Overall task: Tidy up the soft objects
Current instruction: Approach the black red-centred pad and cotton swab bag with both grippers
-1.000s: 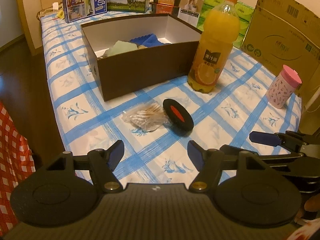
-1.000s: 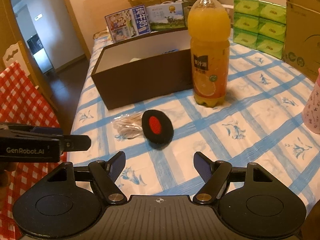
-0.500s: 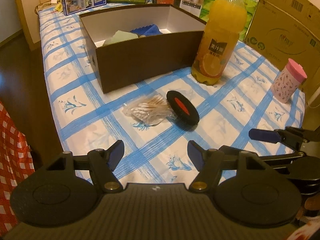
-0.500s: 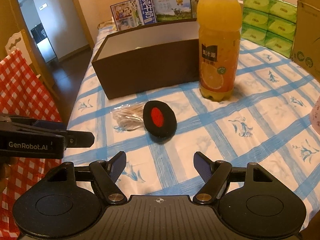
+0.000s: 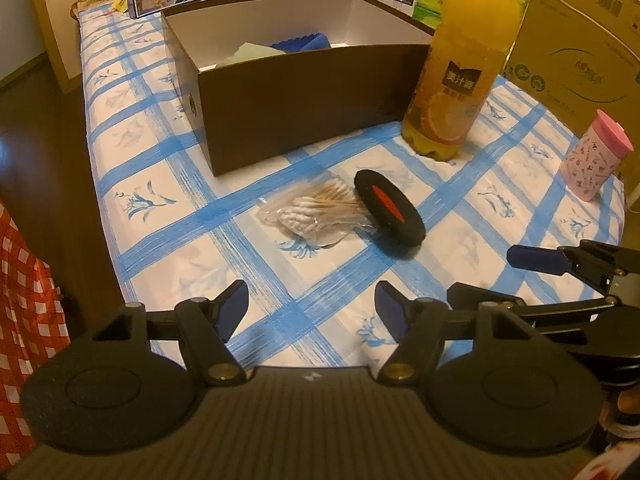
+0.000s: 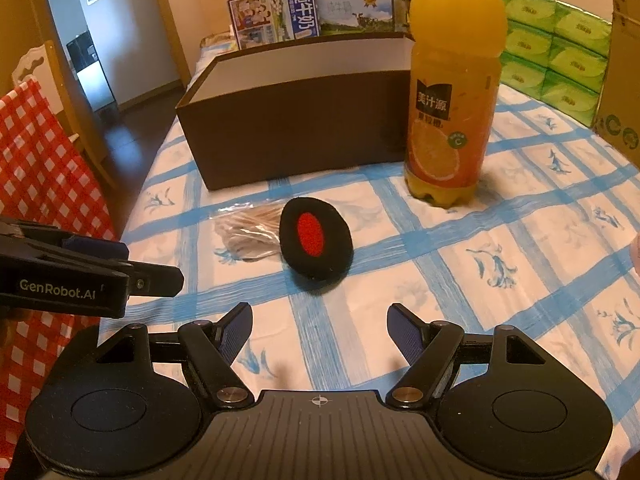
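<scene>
A black soft oval pad with a red centre (image 5: 390, 211) (image 6: 316, 238) lies on the blue-checked tablecloth, touching a clear bag of cotton swabs (image 5: 316, 213) (image 6: 248, 232) to its left. Behind them stands an open brown box (image 5: 304, 112) (image 6: 296, 120) holding a green cloth (image 5: 252, 51) and a blue cloth (image 5: 300, 42). My left gripper (image 5: 312, 310) is open and empty, near the table's front edge, short of the swabs. My right gripper (image 6: 320, 330) is open and empty, just short of the black pad.
A tall orange juice bottle (image 5: 460, 76) (image 6: 450, 108) stands right of the box. A pink cup (image 5: 596, 162) sits far right. Cardboard box (image 5: 580, 48), green tissue packs (image 6: 556, 48) and milk cartons (image 6: 276, 16) line the back. A red-checked cloth (image 6: 40, 160) hangs left.
Both grippers have moved forward toward the box; the black pad and the swab bag now appear closer. Both stay open. No object has moved.
</scene>
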{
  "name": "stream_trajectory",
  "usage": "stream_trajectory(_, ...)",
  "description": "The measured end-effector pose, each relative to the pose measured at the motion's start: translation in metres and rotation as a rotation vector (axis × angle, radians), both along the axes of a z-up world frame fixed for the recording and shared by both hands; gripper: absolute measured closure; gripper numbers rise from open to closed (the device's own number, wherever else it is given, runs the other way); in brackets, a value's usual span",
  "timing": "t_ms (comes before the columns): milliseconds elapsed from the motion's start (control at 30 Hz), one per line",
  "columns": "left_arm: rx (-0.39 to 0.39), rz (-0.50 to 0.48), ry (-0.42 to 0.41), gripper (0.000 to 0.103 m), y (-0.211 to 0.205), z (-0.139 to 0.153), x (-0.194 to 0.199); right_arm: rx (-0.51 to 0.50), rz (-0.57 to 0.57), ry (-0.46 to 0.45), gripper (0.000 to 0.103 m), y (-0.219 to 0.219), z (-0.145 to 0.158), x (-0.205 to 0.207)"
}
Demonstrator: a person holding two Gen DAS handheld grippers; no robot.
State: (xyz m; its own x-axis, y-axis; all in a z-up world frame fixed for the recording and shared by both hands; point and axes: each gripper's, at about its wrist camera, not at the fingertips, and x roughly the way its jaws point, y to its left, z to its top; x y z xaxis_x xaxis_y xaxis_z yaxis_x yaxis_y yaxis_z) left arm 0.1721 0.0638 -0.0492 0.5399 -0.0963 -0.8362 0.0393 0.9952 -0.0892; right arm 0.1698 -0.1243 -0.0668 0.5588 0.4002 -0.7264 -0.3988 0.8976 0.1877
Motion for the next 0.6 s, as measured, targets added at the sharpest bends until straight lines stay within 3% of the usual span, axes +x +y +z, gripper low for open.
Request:
stream_trajectory(267,0.012,0.000,-0.012,0.036,0.007,-0.012,0.008,-0.011,0.038,-0.014,0.029,0.010,-0.009,0.014)
stream_trajectory(600,0.080,-0.014,-0.054,0.036,0.018,-0.024,0.031,-0.003,0.036,-0.026,0.029,0.022,-0.026,0.050)
